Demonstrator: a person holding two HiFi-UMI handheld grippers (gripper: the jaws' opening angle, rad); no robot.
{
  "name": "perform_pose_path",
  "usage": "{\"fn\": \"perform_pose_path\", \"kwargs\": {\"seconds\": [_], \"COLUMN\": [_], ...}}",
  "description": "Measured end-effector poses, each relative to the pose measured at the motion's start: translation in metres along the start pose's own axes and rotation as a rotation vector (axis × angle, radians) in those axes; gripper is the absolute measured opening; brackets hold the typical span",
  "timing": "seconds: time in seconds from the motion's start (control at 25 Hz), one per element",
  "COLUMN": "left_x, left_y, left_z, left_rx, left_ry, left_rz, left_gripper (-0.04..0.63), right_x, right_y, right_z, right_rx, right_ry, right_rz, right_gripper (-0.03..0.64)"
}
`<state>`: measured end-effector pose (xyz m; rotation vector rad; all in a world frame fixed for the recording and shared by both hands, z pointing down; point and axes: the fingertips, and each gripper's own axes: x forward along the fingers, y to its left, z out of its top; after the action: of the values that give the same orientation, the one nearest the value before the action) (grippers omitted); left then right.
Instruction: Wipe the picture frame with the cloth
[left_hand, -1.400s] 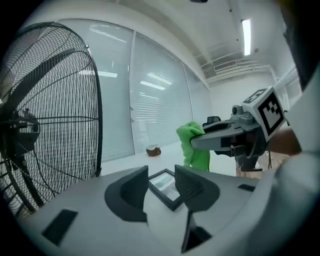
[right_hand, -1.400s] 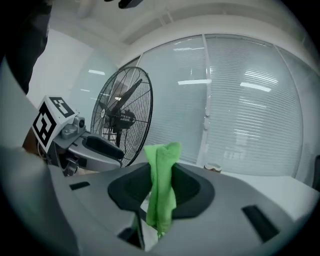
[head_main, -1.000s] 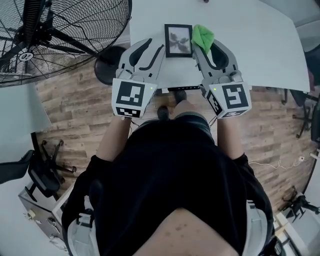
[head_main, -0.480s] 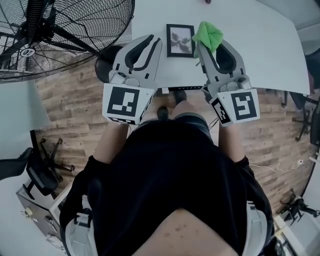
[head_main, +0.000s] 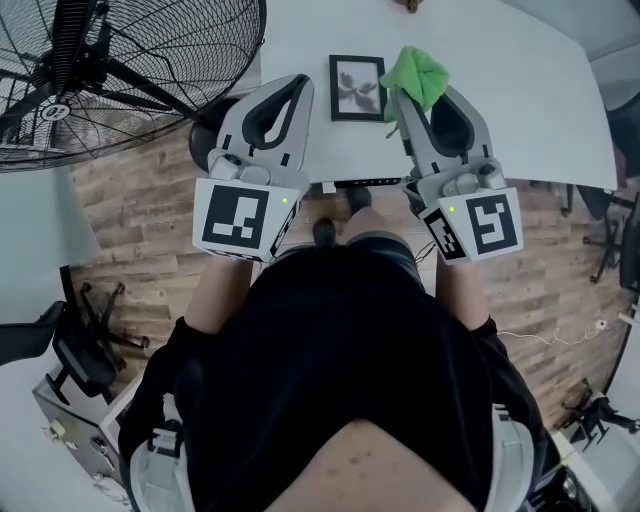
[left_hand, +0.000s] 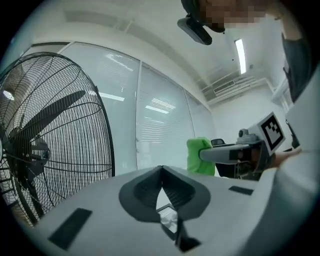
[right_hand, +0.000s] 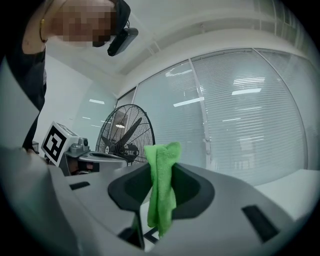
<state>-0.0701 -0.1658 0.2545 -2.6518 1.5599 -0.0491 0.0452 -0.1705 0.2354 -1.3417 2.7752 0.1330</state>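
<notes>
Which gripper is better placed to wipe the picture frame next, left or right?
Right. The right gripper is shut on the green cloth, close beside the picture frame in the head view. The left gripper has just closed its jaws on nothing.

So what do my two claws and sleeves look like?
Both the left claw and right claw are pale grey shells, dark inside, tapering forward. Each carries a black-and-white marker cube with a small green light. You wear a black short-sleeved top.
</notes>
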Motion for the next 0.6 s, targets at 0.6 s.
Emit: {"fn": "perform_pose_path", "kwargs": {"seconds": [0.6], "left_x": [-0.0011], "left_y": [-0.0069], "left_z": [0.0111], "left_rx": [-0.035], "left_ry": [-0.031], "left_rz": [-0.021], "left_gripper": [0.012], "right_x": [-0.001], "right_y": [0.0035], "right_z": [0.0053], "right_rx": [-0.011], "right_ry": [-0.01], "right_rz": [-0.005], "right_gripper": [0.107]}}
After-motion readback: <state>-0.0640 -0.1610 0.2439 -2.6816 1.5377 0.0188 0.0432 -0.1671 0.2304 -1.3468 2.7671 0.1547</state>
